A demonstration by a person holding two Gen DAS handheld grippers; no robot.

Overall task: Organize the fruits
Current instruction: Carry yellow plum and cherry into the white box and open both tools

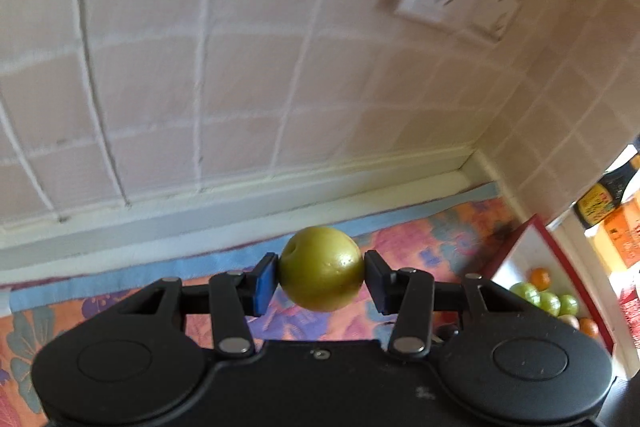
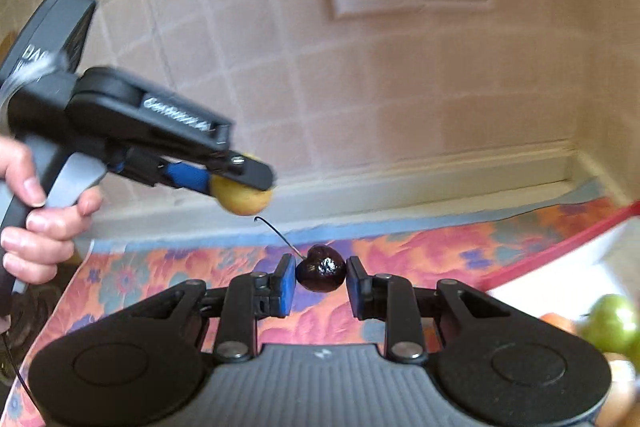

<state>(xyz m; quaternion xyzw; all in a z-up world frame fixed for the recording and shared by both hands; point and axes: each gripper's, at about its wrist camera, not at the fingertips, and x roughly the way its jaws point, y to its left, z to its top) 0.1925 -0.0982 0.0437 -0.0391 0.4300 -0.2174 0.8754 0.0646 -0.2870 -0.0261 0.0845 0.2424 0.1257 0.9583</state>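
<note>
1. Two fruits are being carried at once, so the step in hand looks like transport: each gripper is holding one piece up off the cloth [image 2: 400,243], in front of the tiled wall [image 1: 240,67].
2. In the left wrist view a yellow-green fruit [image 1: 321,269] is sitting squarely between the pads of the left gripper [image 1: 321,277], which is pinching it on both sides, blue pad [image 1: 265,283] touching its left flank. The right wrist view is showing the same fruit from the side, half hidden under the upper finger.
3. In the right wrist view a dark cherry [image 2: 321,274] with a thin curved stem [image 2: 276,231] is sitting between the pads of the right gripper [image 2: 320,285]; the pads are pressing on it from either side, and the hold looks slight, as the fruit is small.
4. A red-rimmed tray [image 1: 538,223] is standing to the right, with green and orange fruits [image 1: 548,301] lying in it. Judging by the task, the next move is calling for each piece to be brought to its place and let go gently; where exactly each belongs, I cannot tell.
5. The cherry is calling for the more careful lowering, since it could slip or roll.
6. The left gripper is being held high and tilted slightly downward, to the left of the right one, the person's hand [image 2: 36,219] wrapping its handle. The right gripper is pointing level toward the wall's foot.
</note>
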